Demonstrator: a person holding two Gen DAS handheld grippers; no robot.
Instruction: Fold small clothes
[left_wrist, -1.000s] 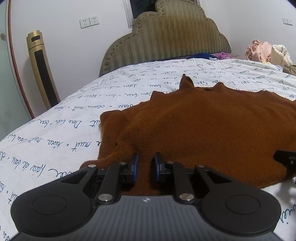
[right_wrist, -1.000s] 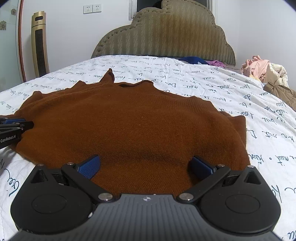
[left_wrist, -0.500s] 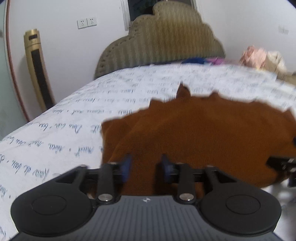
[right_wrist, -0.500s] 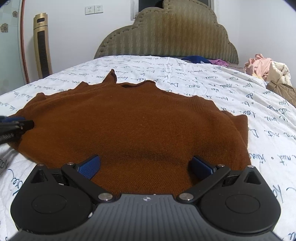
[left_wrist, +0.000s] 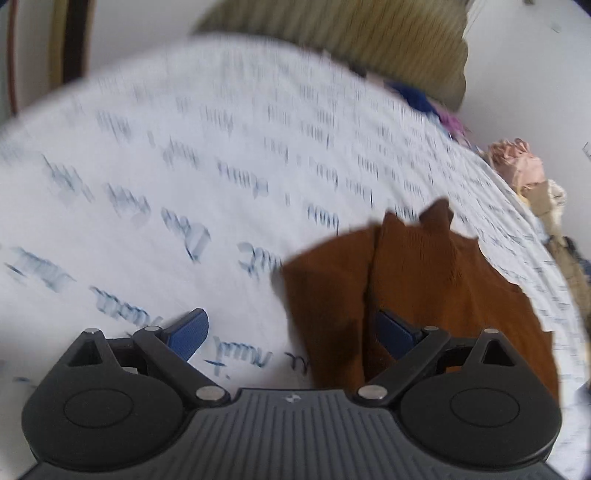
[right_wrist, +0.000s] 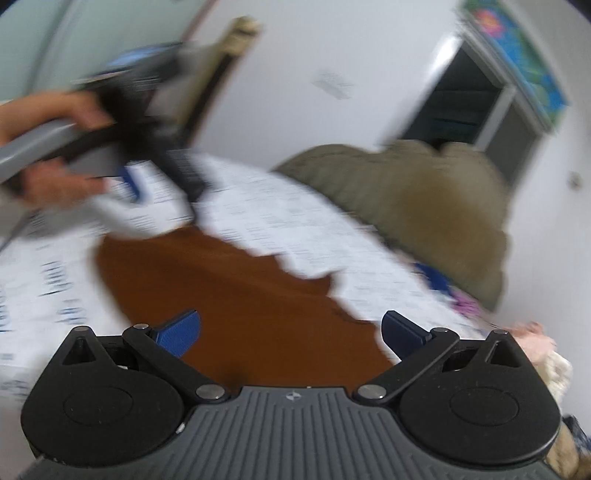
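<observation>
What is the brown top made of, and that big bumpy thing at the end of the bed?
The brown top looks like soft knitted wool or acrylic: matte, with fine ribs at the collar. The headboard seems padded and covered in olive fabric, puffy with scalloped edges; blur hides its weave.

Rust-brown knit sweater (left_wrist: 424, 280), folded, on bed

Each handheld tool ends in a dark grey ribbed plate flanked by two round black housings with shallow circular dimples. The left gripper (left_wrist: 291, 332) and the right gripper (right_wrist: 291, 332) both have black linkage arms pinned with silver screws and carry blue textured pads (left_wrist: 190, 332). A small white emblem marks each ribbed plate.
</observation>
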